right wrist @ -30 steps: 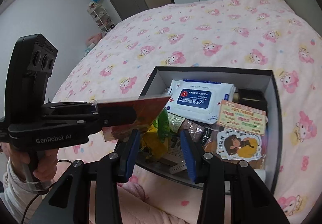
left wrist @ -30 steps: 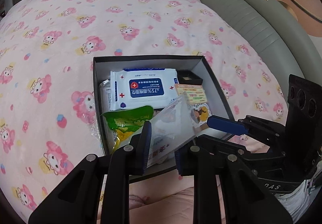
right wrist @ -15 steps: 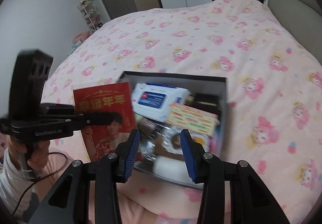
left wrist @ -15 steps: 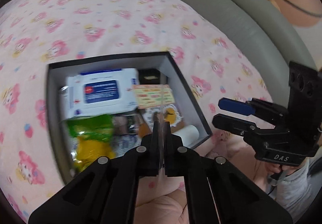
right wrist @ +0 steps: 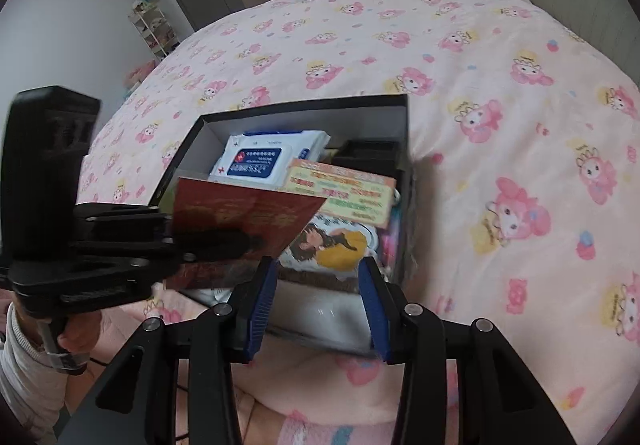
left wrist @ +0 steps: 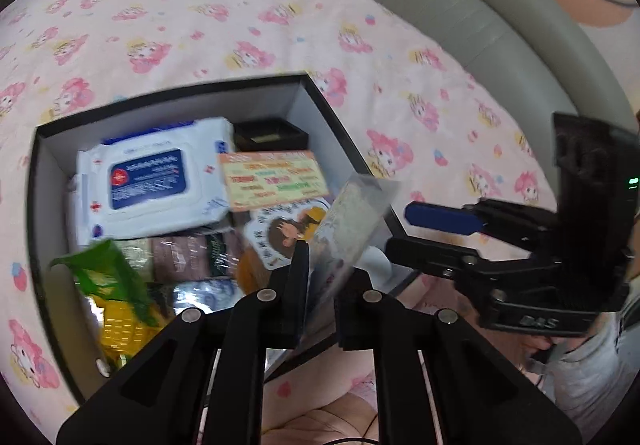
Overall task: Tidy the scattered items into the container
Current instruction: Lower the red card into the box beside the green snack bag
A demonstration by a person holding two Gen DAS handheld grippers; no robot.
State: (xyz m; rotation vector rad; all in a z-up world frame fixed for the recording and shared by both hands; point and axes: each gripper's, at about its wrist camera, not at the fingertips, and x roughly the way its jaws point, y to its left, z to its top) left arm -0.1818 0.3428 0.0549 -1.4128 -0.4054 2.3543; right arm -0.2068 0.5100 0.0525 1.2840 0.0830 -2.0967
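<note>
Bedroom; pink cartoon-print bedspread [right wrist: 460, 57] carries the black box [left wrist: 320, 113], already well filled: wipes pack [left wrist: 152, 181] toward 11 o'clock, green snack bag [left wrist: 108, 277] at 8. No loose items visible on the bedspread. Left gripper [left wrist: 320, 277], jaws easing apart, has the red card [right wrist: 248, 213] between them over the box's near edge. Right gripper [right wrist: 318, 301] half-open, empty.

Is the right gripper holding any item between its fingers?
No, the right gripper is empty; only the box shows between its blue fingers.
</note>
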